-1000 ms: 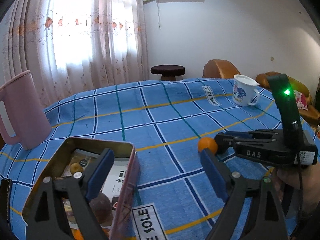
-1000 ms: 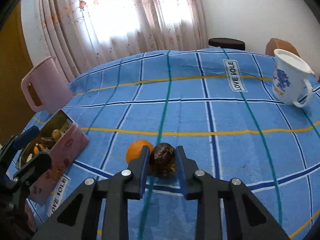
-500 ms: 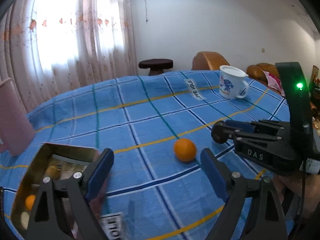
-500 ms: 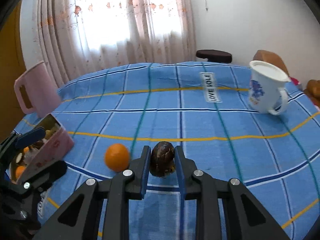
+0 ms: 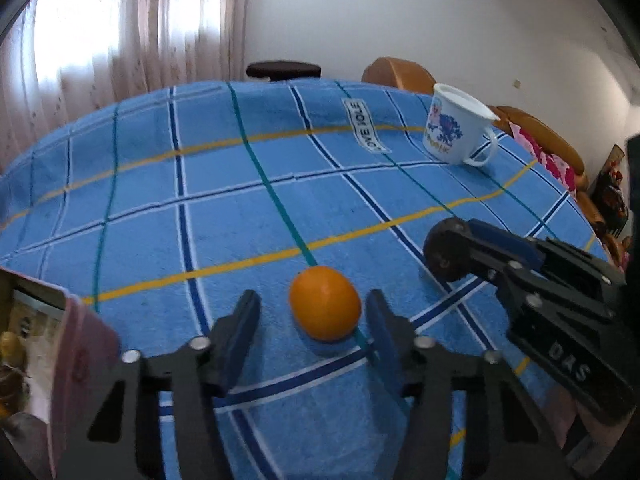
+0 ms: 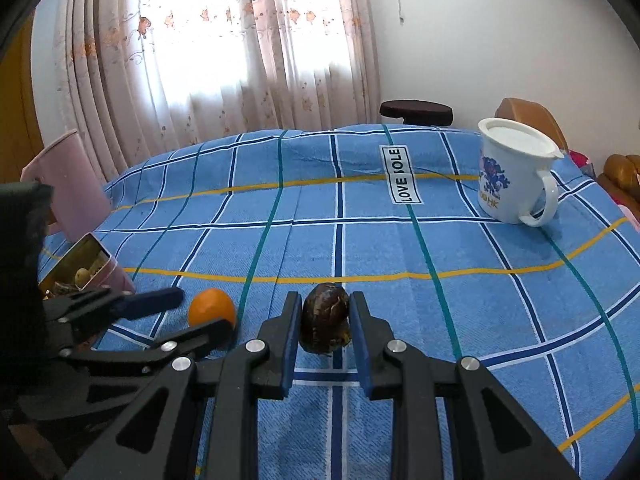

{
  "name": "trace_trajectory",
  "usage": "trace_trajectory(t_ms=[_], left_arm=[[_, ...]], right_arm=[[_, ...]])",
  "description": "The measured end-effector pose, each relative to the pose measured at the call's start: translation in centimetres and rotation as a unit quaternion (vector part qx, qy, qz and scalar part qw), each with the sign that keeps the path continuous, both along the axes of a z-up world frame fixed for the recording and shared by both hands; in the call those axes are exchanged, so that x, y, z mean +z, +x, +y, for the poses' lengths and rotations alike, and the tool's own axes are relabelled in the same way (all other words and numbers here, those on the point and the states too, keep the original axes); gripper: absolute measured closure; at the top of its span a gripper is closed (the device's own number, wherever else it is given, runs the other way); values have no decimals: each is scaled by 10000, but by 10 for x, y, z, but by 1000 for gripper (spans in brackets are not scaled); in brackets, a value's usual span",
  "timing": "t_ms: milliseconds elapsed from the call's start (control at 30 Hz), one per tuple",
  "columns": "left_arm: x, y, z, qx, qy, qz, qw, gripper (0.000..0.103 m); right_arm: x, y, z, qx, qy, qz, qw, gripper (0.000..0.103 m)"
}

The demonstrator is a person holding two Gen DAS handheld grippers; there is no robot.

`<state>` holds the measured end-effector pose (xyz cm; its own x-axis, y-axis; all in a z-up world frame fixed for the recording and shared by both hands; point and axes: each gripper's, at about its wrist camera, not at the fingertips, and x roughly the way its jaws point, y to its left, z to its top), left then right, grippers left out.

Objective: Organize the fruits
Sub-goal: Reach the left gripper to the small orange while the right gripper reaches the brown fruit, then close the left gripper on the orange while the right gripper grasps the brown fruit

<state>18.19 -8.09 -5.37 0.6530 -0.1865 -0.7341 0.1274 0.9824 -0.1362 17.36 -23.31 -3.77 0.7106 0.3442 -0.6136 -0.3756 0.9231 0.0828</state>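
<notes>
An orange (image 5: 325, 303) lies on the blue checked cloth, between the open jaws of my left gripper (image 5: 312, 320), which stand on either side of it without touching. The orange also shows in the right wrist view (image 6: 211, 307), with the left gripper (image 6: 192, 312) around it. My right gripper (image 6: 325, 316) is shut on a dark brown wrinkled fruit (image 6: 326, 318) just above the cloth; that fruit also shows in the left wrist view (image 5: 446, 250). A pink tin (image 6: 102, 268) holding several fruits sits at the left.
A white mug with a blue print (image 6: 514, 176) stands at the back right. A pink pitcher (image 6: 66, 188) stands at the far left by the curtain. A dark stool (image 6: 416, 110) and brown seats (image 5: 400, 76) lie beyond the table edge.
My left gripper has swung right from over the tin to the orange, and its jaws have narrowed around it. My right gripper stays shut on the brown fruit.
</notes>
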Motion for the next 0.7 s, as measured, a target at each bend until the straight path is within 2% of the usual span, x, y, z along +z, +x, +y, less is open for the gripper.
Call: trace_trajectory(t_ms=[100, 267, 700], left_arm=[[-1, 0, -2, -97, -54, 38, 9999, 64], [0, -5, -2, -94, -56, -26, 9999, 64], [20, -26, 0, 180, 102, -793, 9966, 64]], right_arm=[[1, -1, 2, 53, -23, -25, 10000, 77], [2, -4, 2, 156, 47, -89, 9998, 77], [11, -18, 3, 336, 146, -519, 9980, 77]])
